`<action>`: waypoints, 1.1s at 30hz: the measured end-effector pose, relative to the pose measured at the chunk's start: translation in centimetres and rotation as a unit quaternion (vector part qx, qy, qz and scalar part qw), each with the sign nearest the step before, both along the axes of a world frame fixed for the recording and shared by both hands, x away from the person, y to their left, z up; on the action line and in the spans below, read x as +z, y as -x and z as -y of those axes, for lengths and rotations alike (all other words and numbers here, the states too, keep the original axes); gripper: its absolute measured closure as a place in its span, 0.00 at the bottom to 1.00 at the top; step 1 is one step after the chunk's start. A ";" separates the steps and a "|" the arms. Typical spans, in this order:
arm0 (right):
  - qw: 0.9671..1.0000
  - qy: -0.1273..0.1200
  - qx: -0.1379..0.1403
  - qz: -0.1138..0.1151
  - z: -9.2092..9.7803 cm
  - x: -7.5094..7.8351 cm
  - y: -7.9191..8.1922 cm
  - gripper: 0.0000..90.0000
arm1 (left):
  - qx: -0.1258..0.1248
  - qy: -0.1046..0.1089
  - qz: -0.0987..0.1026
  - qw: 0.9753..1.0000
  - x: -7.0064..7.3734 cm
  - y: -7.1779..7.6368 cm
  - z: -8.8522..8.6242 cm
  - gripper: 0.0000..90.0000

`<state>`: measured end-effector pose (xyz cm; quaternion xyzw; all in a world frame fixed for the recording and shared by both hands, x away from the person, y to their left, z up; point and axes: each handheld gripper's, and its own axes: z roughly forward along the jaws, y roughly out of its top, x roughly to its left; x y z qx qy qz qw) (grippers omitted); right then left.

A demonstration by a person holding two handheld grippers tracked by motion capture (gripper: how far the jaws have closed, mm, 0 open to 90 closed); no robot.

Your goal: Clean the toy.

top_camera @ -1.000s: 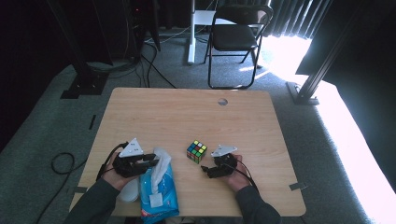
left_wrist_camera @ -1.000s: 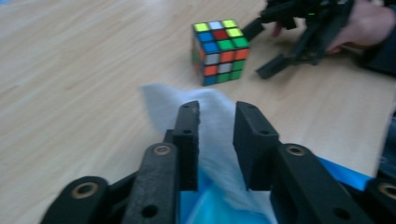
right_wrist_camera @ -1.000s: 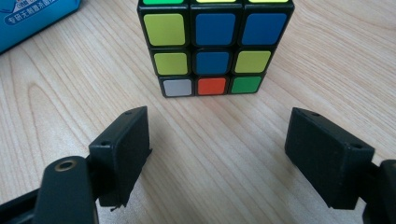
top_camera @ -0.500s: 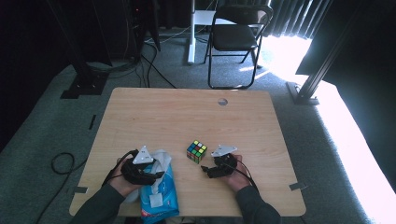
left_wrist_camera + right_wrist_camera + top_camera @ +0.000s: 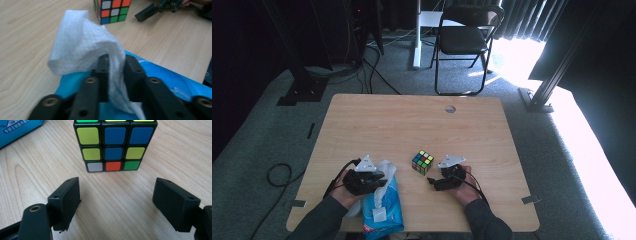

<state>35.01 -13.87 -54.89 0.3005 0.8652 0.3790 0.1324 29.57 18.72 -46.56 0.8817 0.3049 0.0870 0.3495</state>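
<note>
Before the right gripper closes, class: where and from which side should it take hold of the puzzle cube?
Grip the puzzle cube across its two opposite upright side faces, coming in level from the near side. The right gripper already faces it squarely, open wider than the cube, which sits flat on the table.

1. The high view looks forward and down over the whole tabletop [image 5: 412, 125] from above.
2. The left gripper view sits close behind its jaws.
3. The right gripper view hugs the tabletop; both share the cube [image 5: 112, 10] ahead of the jaws.
</note>
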 end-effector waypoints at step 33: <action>1.000 -0.001 -0.001 -0.001 0.0 0.0 0.0 0.24 | 0.095 0.024 0.113 0.989 4.4 -2.6 -1.7 0.97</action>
